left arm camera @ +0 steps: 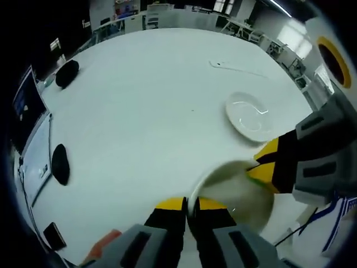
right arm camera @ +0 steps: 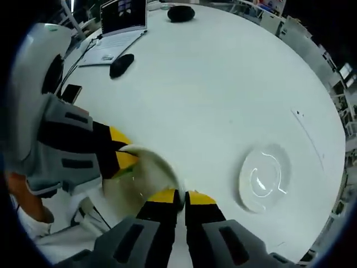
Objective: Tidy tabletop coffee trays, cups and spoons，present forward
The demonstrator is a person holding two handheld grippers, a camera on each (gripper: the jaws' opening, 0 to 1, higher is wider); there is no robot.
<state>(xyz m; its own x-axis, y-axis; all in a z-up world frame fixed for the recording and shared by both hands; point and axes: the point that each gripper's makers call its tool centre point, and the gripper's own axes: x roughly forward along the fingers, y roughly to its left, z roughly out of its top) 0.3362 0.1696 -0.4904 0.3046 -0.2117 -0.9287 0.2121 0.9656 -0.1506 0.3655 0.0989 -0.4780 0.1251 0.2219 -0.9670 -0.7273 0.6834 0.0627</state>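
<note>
— In the left gripper view, what lay on the white table (left arm camera: 145, 111)?
— One cup (left arm camera: 231, 192), tilted mouth-up, its rim pinched by both the left gripper (left arm camera: 189, 207) and right gripper (left arm camera: 263, 162); one saucer (left arm camera: 249, 116) beyond.
— And in the right gripper view?
— The same single cup (right arm camera: 145, 178), right gripper (right arm camera: 179, 196) clamped on its rim, left gripper (right arm camera: 120, 153) opposite; one saucer (right arm camera: 265, 176) nearby, one laptop (right arm camera: 120, 25) far off.

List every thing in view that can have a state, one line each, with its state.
cup: held off the table, gripped at its rim from two sides
left gripper: jaws shut on the cup rim
right gripper: jaws shut on the cup rim
saucer: flat on the table, nothing on it
spoon: lying flat on the table, apart from the saucer
laptop: lid open, screen lit
</note>
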